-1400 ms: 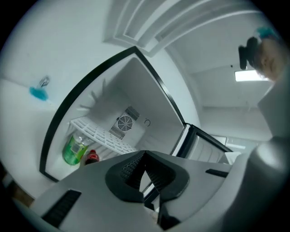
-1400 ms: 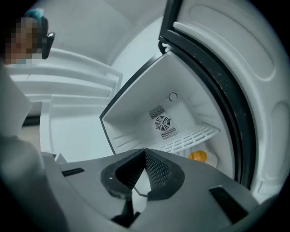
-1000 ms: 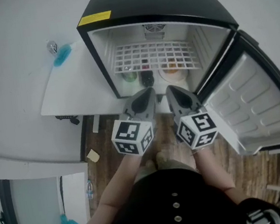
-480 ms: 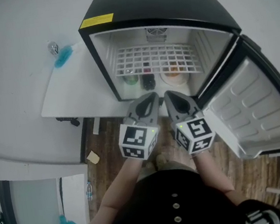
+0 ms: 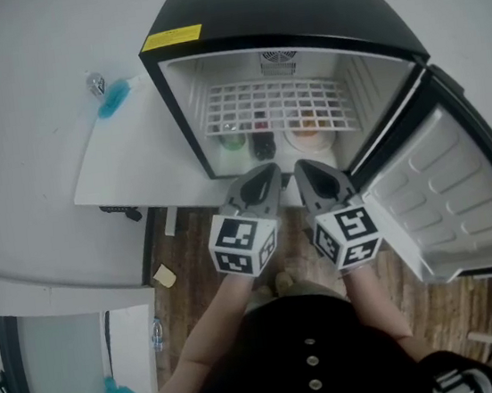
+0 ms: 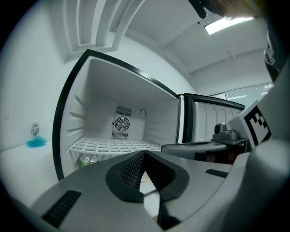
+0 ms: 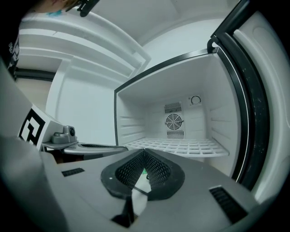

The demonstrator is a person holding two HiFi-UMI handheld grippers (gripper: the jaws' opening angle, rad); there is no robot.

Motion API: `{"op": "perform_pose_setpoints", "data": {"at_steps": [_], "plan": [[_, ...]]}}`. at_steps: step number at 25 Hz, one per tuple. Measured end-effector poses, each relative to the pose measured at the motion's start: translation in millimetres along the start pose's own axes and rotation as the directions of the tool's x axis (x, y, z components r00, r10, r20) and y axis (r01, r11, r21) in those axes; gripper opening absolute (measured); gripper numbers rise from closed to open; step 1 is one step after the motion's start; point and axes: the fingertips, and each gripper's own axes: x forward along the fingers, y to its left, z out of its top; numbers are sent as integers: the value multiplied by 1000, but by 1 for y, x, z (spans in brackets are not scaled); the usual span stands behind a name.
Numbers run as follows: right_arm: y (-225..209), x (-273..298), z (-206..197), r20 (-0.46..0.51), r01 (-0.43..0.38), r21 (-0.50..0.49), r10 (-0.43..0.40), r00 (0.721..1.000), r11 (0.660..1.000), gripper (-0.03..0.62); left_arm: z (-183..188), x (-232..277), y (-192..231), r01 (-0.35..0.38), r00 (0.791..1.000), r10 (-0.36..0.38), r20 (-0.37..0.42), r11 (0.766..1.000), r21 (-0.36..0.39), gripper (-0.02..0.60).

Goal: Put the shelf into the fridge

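The small black fridge (image 5: 274, 3) stands open, its door (image 5: 448, 196) swung to the right. A white wire shelf (image 5: 275, 106) lies level on the side rails inside, also seen as the shelf (image 6: 113, 146) and the shelf (image 7: 179, 147) in the gripper views. Below it sit a green can (image 5: 231, 135), a dark item and an orange-topped container (image 5: 305, 129). My left gripper (image 5: 264, 180) and right gripper (image 5: 308, 174) hover side by side just outside the fridge front. Both are shut with nothing between their jaws.
A white table surface (image 5: 128, 157) lies left of the fridge, with a blue item and a small bottle (image 5: 107, 94) on it. Wooden floor (image 5: 180, 245) shows below. The fridge door's inner racks stand at the right.
Both grippers have drawn back a little from the fridge opening toward my body. The shelf stays in place inside the fridge.
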Motion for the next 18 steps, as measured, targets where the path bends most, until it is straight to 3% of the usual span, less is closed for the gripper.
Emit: {"op": "perform_pose_setpoints", "data": {"at_steps": [6, 18], "plan": [[-3, 2, -5, -13, 5, 1, -5, 1000, 1000, 11, -2, 4, 2, 17, 1000, -17, 10, 999, -28, 8], [-2, 8, -6, -28, -7, -26, 6, 1000, 1000, 11, -6, 11, 4, 33, 999, -33, -9, 999, -8, 8]]}}
